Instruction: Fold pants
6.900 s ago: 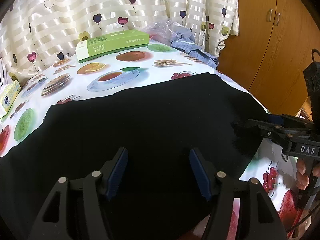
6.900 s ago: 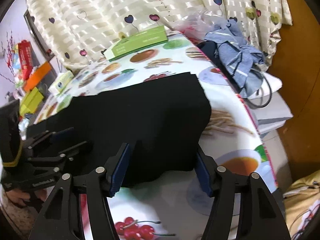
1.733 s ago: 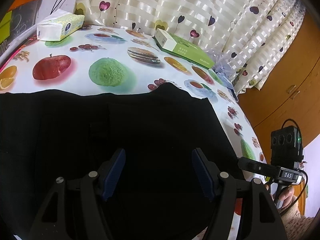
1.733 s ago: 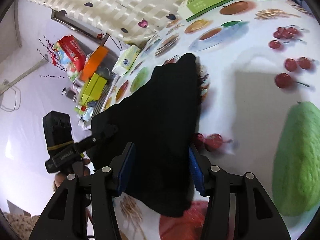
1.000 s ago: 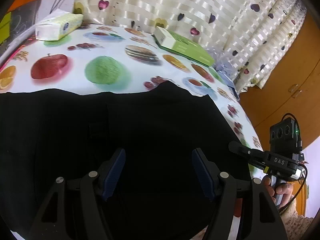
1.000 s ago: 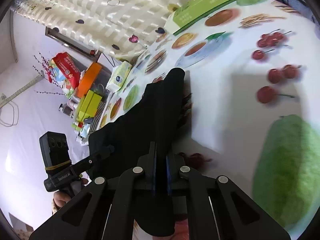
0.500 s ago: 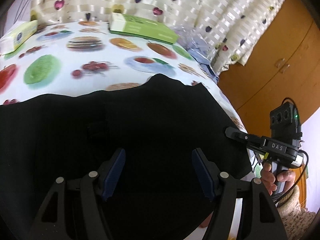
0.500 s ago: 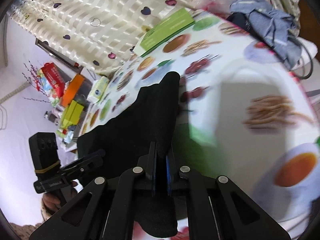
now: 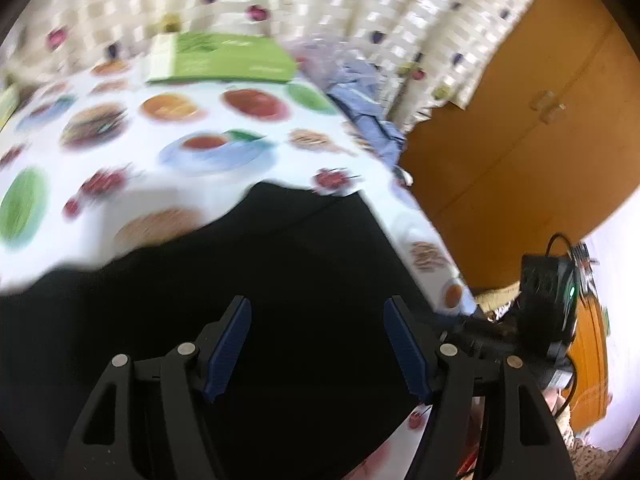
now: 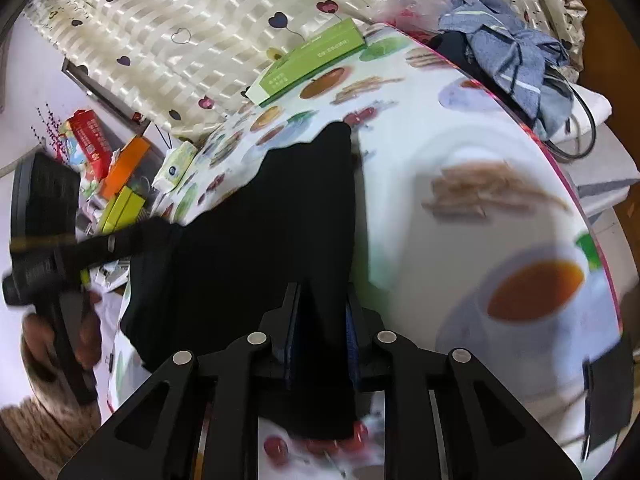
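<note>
One pair of black pants (image 9: 248, 288) lies spread on the fruit-printed tablecloth (image 9: 224, 148), filling the lower half of the left wrist view from 8 o'clock round to 4 o'clock. In the right wrist view the same pants (image 10: 256, 240) run as a dark band from 6 o'clock up to a peak near 12 o'clock of centre.

Two grippers are in play. The right gripper (image 10: 321, 330) has a fold of the black cloth between its two blue pads; its jaws have just been opening, with only a narrow gap, and the cloth fills that gap. Whether the pads still press on it I cannot tell. The left gripper (image 9: 318, 346) hovers over the pants with its two fingers spread wide, gripping nothing. In the right wrist view the left gripper appears at 9 o'clock, held by one hand (image 10: 60, 336).

Farther out, one green box (image 10: 308, 62) sits at the far table edge, near 12 o'clock. One heap of blue cloth (image 10: 516, 52) lies at 1 o'clock. One tissue pack (image 10: 176, 168) rests at 10 o'clock, beside one orange box (image 10: 126, 164). The heart-patterned curtain (image 10: 192, 28) hangs behind. A wooden cabinet (image 9: 536, 128) with two handles stands at 2 o'clock in the left view.
</note>
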Demonstrator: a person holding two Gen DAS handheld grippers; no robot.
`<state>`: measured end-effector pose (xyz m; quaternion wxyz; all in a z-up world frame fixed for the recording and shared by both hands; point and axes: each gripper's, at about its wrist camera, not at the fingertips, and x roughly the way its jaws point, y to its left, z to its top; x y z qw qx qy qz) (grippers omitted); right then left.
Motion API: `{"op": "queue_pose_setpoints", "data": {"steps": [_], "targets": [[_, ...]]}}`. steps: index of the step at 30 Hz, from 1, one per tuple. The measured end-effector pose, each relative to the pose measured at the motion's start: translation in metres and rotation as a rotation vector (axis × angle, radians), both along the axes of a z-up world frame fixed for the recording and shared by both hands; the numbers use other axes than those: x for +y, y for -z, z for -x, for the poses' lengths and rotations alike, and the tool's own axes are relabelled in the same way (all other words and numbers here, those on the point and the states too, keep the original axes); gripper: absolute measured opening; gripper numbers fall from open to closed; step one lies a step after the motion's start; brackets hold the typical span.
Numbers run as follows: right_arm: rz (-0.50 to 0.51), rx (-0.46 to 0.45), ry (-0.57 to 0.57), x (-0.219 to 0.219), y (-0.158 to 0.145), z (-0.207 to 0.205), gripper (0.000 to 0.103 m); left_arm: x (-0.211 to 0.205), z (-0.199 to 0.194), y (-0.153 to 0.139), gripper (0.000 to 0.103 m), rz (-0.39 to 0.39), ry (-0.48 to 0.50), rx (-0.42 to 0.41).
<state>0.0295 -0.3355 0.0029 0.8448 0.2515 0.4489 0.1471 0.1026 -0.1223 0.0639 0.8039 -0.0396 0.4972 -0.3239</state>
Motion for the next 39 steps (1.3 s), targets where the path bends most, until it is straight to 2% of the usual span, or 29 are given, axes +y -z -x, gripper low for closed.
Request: {"op": "queue_pose_setpoints", "data": {"steps": [2,4,7,11,17,21,24,28,34,35,39], "targets": [[-0.024,0.007,0.008,-0.003,0.001,0.008,0.021,-0.017,-0.004,-0.001,0.071,-0.005,0.028,0.014],[-0.006,-0.010,0.008,-0.002,-0.003,0.014,0.020,-0.029,-0.007,0.001,0.071,0.011,0.059,0.050],[0.081,-0.081,-0.005,0.010,-0.015,0.022,0.016,-0.043,-0.012,0.006,0.071,0.003,0.075,0.081],[0.116,-0.177,-0.011,0.029,-0.028,0.028,0.015,-0.055,-0.021,-0.005,0.071,0.031,0.081,0.092],[0.207,-0.269,-0.056,0.064,-0.042,0.028,0.014,-0.071,-0.028,-0.016,0.071,-0.081,0.102,0.082],[0.265,-0.295,-0.084,0.082,-0.043,0.026,0.014,-0.077,-0.027,-0.016,0.071,-0.168,0.124,0.066],[0.277,-0.310,-0.097,0.091,-0.042,0.028,0.014,-0.078,-0.023,-0.017,0.071,-0.199,0.140,0.058],[0.299,-0.327,-0.116,0.100,-0.042,0.029,0.014,-0.082,-0.024,-0.004,0.071,-0.298,0.129,0.066],[0.312,-0.341,-0.138,0.107,-0.044,0.033,0.014,-0.077,-0.030,0.001,0.070,-0.267,0.100,0.083],[0.313,-0.344,-0.139,0.105,-0.043,0.034,0.014,-0.076,-0.031,0.001,0.069,-0.263,0.095,0.086],[0.318,-0.350,-0.154,0.106,-0.042,0.032,0.008,-0.077,-0.036,0.010,0.050,-0.249,0.110,0.115]]}}
